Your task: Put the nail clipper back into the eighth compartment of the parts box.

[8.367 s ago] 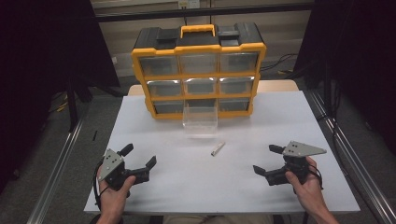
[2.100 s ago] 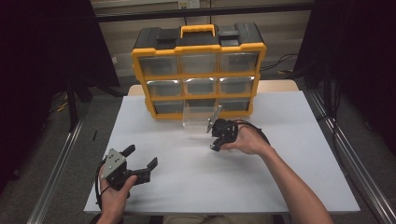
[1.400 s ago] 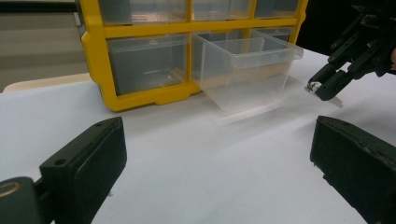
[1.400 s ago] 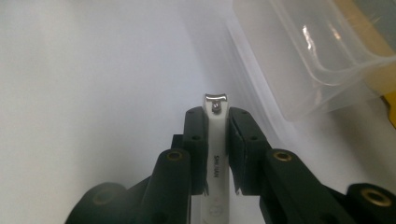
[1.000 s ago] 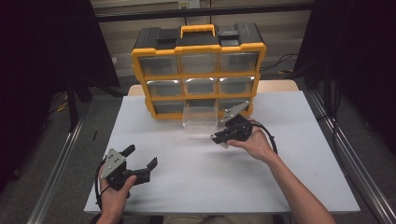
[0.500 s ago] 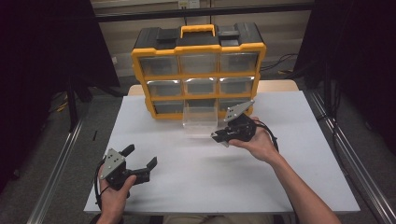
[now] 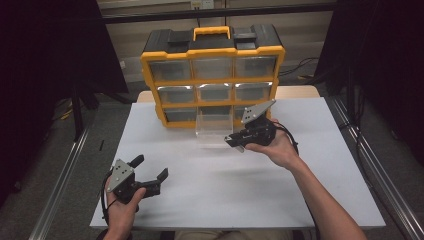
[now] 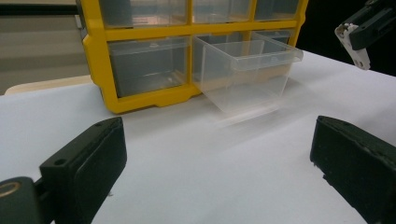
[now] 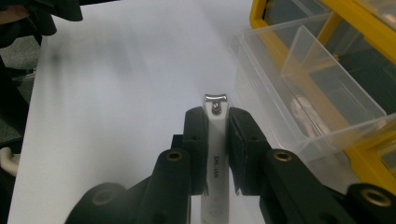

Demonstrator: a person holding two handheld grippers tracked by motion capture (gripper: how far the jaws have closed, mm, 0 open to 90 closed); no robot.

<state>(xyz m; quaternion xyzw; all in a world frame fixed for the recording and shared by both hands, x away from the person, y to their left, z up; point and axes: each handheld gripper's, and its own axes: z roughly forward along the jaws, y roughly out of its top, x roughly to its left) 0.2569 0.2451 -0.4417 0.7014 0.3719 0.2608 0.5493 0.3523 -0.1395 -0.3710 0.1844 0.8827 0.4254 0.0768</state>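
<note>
A white nail clipper [image 9: 215,140] with a metal tip is clamped between the jaws of my right gripper [image 9: 217,125]. In the high view the right gripper [image 7: 233,142] hovers above the table, just right of a clear plastic drawer [image 7: 214,127] pulled out of the yellow organizer [image 7: 212,75]. The left gripper view shows the clipper [image 8: 352,44] up at the right, beyond that drawer [image 8: 247,74]. My left gripper [image 7: 149,167] rests at the front left of the table, open, nothing between its jaws [image 8: 215,154].
The organizer stands at the back of the white table [image 7: 225,185], its other clear drawers pushed in. The pulled-out drawer [image 9: 308,79] has a divider across it. Metal rails [image 7: 60,195] run along both sides of the table.
The right gripper left the front right, closed on the nail clipper that lay mid-table and lifted it beside the clear drawer. Over the last second it barely shifted. The left gripper stayed still.
</note>
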